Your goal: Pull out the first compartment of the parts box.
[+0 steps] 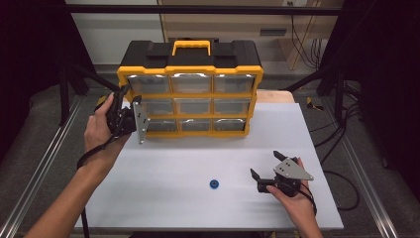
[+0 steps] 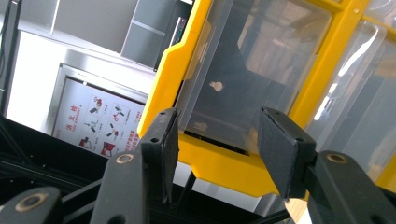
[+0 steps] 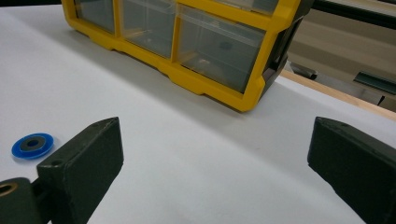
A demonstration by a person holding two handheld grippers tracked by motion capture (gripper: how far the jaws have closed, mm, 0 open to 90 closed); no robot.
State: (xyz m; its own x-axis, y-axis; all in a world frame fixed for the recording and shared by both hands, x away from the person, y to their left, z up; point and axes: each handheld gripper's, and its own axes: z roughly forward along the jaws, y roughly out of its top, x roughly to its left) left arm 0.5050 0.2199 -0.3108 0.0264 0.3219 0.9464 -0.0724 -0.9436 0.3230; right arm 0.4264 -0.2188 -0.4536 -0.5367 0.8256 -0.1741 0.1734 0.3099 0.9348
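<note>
A yellow and black drawer cabinet (image 1: pixel 190 62) with clear drawers stands at the back of the white table (image 1: pixel 188 158). My left gripper (image 1: pixel 130 99) is at the cabinet's left end, level with its middle row. In the left gripper view its jaws (image 2: pixel 219 149) stand apart on either side of a clear drawer (image 2: pixel 243 70), and I see no pad pressing on it. A small blue disc with a dark centre (image 1: pixel 214 184) lies flat on the table near the front. My right gripper (image 1: pixel 266 164) rests to the right of the disc, open and empty, with the disc (image 3: pixel 32 144) off its left jaw.
The cabinet's yellow frame (image 3: pixel 205 81) meets the table close to a wooden strip (image 1: pixel 277 95) at the back right. Black frame posts and cables stand beside the table on both sides. White table surface stretches between the cabinet and the front edge.
</note>
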